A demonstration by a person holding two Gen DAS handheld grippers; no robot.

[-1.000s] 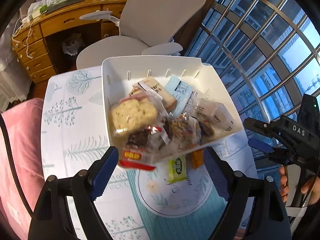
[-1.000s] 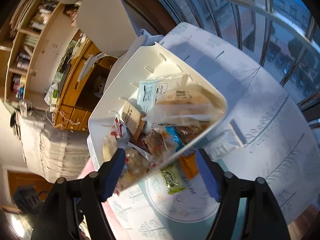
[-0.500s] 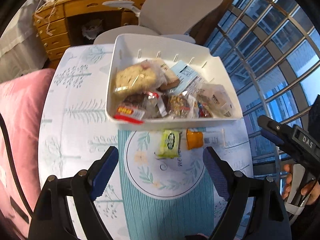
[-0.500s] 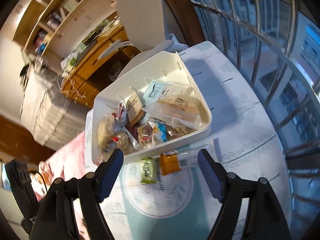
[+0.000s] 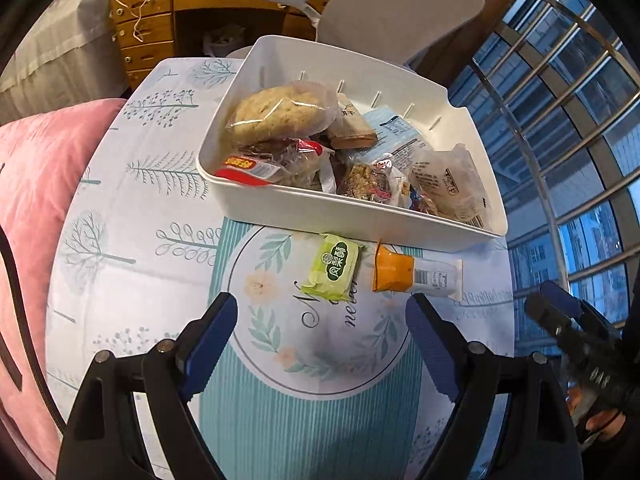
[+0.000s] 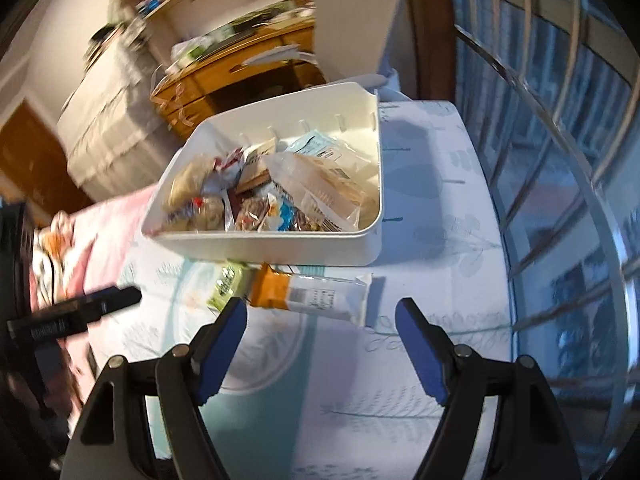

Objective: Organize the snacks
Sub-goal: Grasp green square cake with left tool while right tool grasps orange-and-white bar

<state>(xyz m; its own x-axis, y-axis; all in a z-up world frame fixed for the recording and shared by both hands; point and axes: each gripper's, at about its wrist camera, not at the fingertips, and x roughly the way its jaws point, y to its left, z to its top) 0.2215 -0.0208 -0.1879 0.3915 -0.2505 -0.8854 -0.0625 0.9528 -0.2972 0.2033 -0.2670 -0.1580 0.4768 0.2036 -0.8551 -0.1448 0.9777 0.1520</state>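
A white bin [image 5: 360,216] full of wrapped snacks stands on the round table; the right wrist view shows the bin [image 6: 280,246] too. In front of it lie a green snack pack [image 5: 332,266] and an orange-and-white bar [image 5: 416,276], flat on the cloth. My left gripper [image 5: 322,320] hovers open just short of these two packs, with nothing between its fingers. My right gripper [image 6: 320,316] is open over the bar [image 6: 316,294], beside the green pack [image 6: 228,284], and holds nothing. Each gripper shows at the edge of the other's view.
The tablecloth [image 5: 140,208] has a tree print and a teal middle. A white chair [image 5: 400,4] and a wooden desk [image 5: 200,0] stand behind the table. Pink bedding [image 5: 36,184] lies at the left. Window bars [image 5: 560,100] run along the right.
The bin filled both views close to the fingers a second ago; now it stands farther off on the table. Both views have rolled, and the two loose packs lie in full sight.
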